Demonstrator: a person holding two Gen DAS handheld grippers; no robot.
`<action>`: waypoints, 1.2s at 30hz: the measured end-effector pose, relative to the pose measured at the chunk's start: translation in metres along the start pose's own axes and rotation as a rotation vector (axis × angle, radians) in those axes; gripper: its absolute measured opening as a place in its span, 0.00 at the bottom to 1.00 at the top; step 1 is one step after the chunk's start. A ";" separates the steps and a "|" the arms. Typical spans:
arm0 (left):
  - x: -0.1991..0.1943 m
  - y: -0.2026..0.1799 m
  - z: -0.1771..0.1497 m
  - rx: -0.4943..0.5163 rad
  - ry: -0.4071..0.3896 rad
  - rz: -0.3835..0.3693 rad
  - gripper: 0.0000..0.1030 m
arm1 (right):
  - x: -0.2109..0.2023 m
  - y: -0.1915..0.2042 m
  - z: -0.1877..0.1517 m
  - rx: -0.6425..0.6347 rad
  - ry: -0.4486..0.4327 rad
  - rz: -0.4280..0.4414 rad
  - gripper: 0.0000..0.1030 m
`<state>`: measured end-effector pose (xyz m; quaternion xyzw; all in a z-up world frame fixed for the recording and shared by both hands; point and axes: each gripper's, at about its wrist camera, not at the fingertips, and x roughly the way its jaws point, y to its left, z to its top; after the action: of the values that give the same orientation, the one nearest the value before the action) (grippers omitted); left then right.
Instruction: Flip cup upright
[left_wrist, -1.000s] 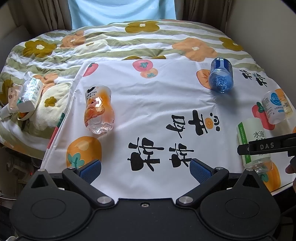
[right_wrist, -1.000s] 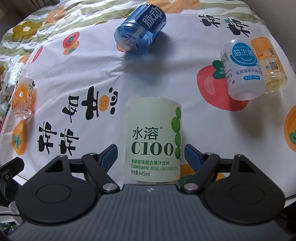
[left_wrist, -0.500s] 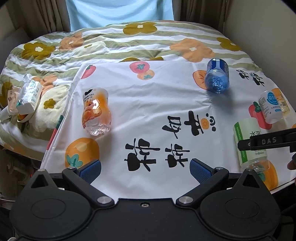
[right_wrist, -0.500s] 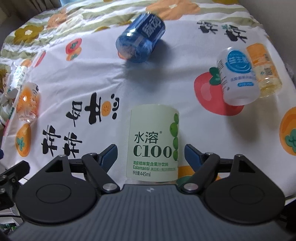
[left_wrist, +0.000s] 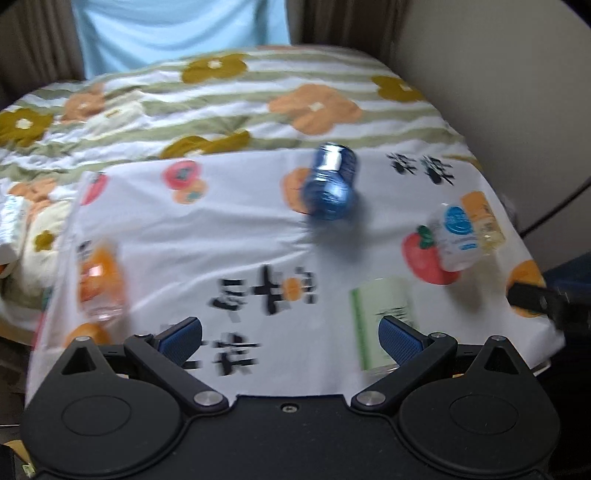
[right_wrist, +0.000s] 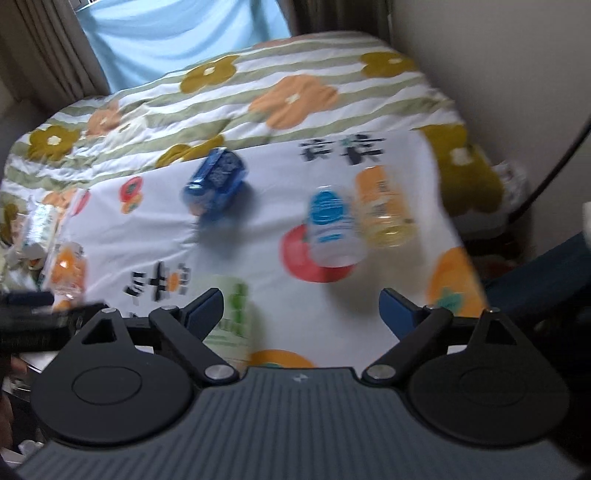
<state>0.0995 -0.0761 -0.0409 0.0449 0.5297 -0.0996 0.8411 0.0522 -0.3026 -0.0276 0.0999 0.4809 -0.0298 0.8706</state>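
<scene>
White cloth (left_wrist: 229, 229) printed with persimmons and black characters covers the near part of a bed, over a striped floral quilt (left_wrist: 221, 99); both views are blurred. Five containers lie on their sides on it. A pale green cup (left_wrist: 380, 314) labelled in green lies at the near edge, its length running away from the cameras. In the left wrist view it sits just behind the right fingertip of the left gripper (left_wrist: 290, 338), outside the gap, which frames only bare cloth and black print. That gripper's blue-padded jaws are spread wide and hold nothing.

The right wrist view shows the same green cup (right_wrist: 231, 317) mostly hidden behind the left finger of the right gripper (right_wrist: 301, 306), also outside the jaws. This gripper too is spread wide and empty, with printed cloth between its pads. At its left edge the dark body of the other gripper is in sight, a detail matched in the left view by a black bar at the far right.

A blue bottle (left_wrist: 330, 184) lies toward the far edge of the cloth. A white bottle with a blue label (right_wrist: 332, 229) touches an amber one (right_wrist: 384, 206), a pairing clearer from the right wrist. An orange-labelled bottle (left_wrist: 98, 284) lies near the cloth's left edge. Only the right view shows a clear packet (right_wrist: 38, 225) on the quilt beyond that edge.
</scene>
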 end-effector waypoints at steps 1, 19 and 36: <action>0.007 -0.009 0.005 0.001 0.022 -0.014 1.00 | -0.002 -0.006 -0.002 -0.001 -0.003 -0.011 1.00; 0.108 -0.074 0.038 -0.040 0.260 0.011 0.94 | 0.027 -0.074 -0.036 0.041 0.092 0.041 1.00; 0.132 -0.078 0.036 -0.054 0.322 0.003 0.63 | 0.040 -0.086 -0.037 0.051 0.114 0.080 1.00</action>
<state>0.1699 -0.1743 -0.1417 0.0385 0.6603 -0.0755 0.7462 0.0306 -0.3772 -0.0928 0.1430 0.5242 -0.0015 0.8395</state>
